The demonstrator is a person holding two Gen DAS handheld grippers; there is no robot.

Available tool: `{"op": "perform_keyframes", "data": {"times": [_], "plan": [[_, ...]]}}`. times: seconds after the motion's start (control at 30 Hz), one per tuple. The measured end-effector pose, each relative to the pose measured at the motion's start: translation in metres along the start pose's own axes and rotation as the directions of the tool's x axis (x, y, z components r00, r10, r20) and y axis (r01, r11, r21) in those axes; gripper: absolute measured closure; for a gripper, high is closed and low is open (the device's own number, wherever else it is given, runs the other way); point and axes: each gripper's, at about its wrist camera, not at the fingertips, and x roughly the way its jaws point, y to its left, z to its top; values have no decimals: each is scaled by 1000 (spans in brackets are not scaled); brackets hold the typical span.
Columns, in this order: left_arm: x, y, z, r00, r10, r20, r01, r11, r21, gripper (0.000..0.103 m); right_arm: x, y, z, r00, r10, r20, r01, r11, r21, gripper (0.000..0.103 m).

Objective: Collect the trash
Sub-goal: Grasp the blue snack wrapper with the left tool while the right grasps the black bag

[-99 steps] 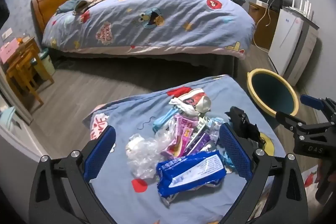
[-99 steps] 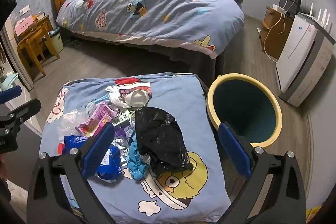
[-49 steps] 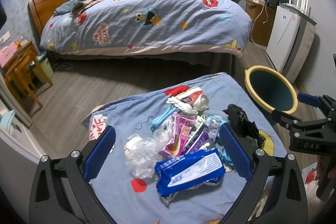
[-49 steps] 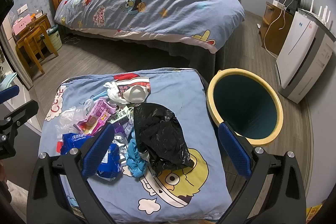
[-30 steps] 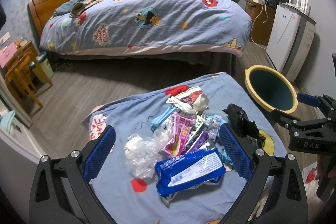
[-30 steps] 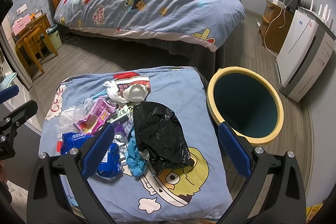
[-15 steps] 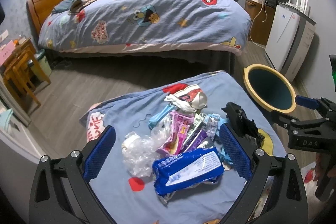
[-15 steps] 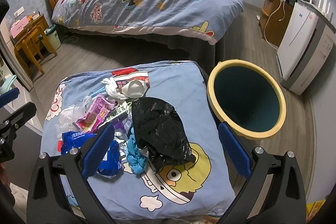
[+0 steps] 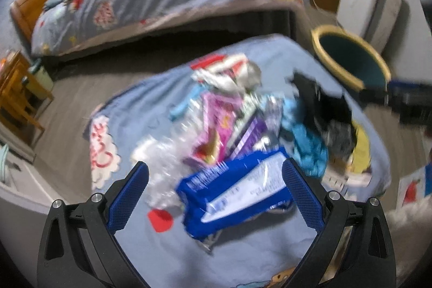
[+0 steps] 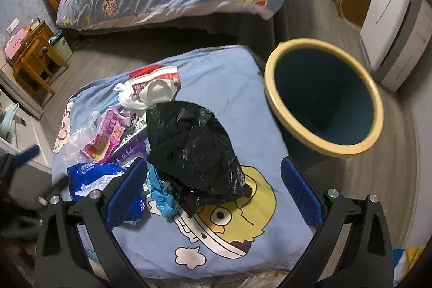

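I'm lining up the first pick: both grippers, left (image 9: 214, 189) and right (image 10: 214, 189), gape wide, empty. Blue wrapper (image 9: 235, 188) sits between my left fingers; bin (image 10: 324, 96) at two o'clock. Next, descend and pinch.

Your route across the bare cushion (image 10: 224, 77) to the open bin (image 10: 324, 99) is clear; the black bag (image 10: 194, 150) blocks the wrapper pile (image 10: 113, 131).

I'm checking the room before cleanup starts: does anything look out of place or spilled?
Yes. Loose trash lies heaped on the blue cartoon-print cushion: a crumpled black plastic bag, a blue wipes packet, pink and purple wrappers. The yellow-rimmed teal bin beside it looks empty.
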Motion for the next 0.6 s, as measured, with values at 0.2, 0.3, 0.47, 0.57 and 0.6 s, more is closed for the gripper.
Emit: {"op": "perform_keyframes", "data": {"times": [0.2, 0.3, 0.47, 0.57, 0.6], "plan": [[21, -33, -11, 999, -3, -45, 9, 993, 121, 7, 22, 3, -1, 995, 68, -69, -70, 997, -25, 24], [32, -41, -15, 997, 2, -73, 9, 989, 145, 8, 31, 10, -4, 988, 102, -113, -108, 993, -42, 37], [37, -43, -19, 996, -28, -81, 40, 988, 150, 18, 44, 23, -9, 976, 117, -184, -137, 986, -98, 58], [39, -46, -14, 994, -73, -84, 84, 986, 147, 47, 46, 23, -11, 969, 139, -206, -159, 984, -83, 78], [38, -46, -14, 994, -67, -84, 79, 986, 150, 51, 44, 23, -11, 969, 148, -199, -167, 982, -84, 83]]}}
